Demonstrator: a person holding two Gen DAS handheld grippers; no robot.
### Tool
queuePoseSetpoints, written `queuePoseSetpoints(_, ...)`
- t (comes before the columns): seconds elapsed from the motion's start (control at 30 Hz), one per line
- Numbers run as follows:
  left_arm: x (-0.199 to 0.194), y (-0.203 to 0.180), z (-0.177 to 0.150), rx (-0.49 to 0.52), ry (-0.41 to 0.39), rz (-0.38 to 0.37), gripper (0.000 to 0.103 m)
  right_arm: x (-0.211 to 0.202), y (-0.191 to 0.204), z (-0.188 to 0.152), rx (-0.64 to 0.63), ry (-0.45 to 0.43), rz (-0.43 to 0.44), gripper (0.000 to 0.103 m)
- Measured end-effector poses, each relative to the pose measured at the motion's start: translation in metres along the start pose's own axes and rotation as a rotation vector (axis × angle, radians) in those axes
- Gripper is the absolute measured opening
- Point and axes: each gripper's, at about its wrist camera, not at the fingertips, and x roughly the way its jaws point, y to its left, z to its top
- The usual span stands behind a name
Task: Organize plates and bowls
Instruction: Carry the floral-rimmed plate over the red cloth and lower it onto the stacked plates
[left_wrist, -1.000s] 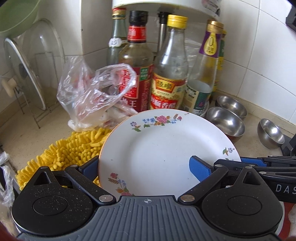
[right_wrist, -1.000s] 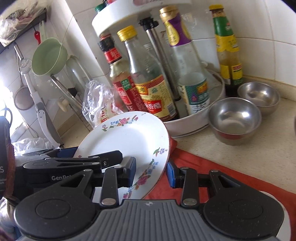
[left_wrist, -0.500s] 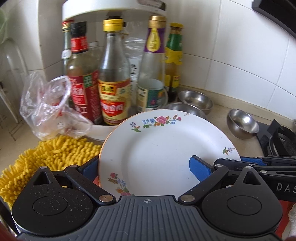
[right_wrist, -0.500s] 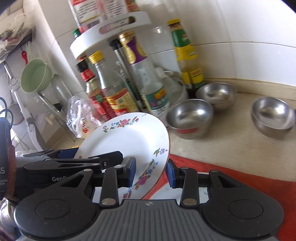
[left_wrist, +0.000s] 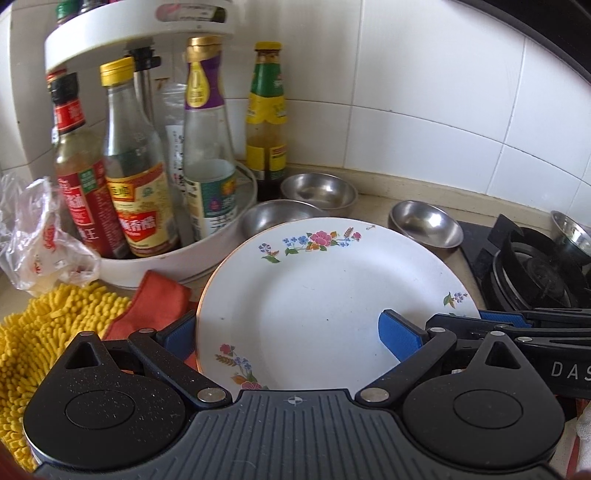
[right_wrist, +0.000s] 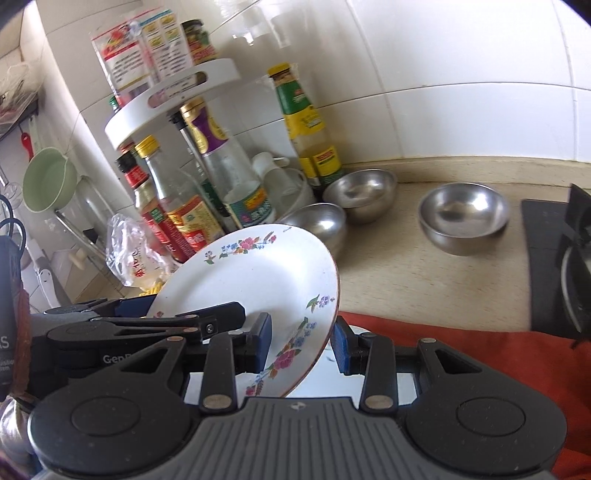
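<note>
Both claws, left and right, were closed on the plate. We held it tilted above the cloth, probably to carry it safely.

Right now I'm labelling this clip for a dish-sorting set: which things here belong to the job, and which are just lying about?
Job:
floral plate, gripped by left gripper and right gripper
three steel bowls

Lying about:
sauce bottles on white rack
yellow mop pad
plastic bag
orange cloth
gas stove
</note>
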Motion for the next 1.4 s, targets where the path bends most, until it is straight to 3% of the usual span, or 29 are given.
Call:
queuePoseSetpoints(0.53, 0.007, -0.040, -0.009, 0.044, 0.023, -0.025, 0.101, -0.023, -0.034, -0.013, 0.042, 0.005, -0.022, 0.036)
queuePoseSetpoints(1.4, 0.007, -0.052, -0.040, 0.060, 0.086, -0.045, 0.101, -0.031, -0.045, -0.045, 0.065, 0.075, -0.037, 0.036)
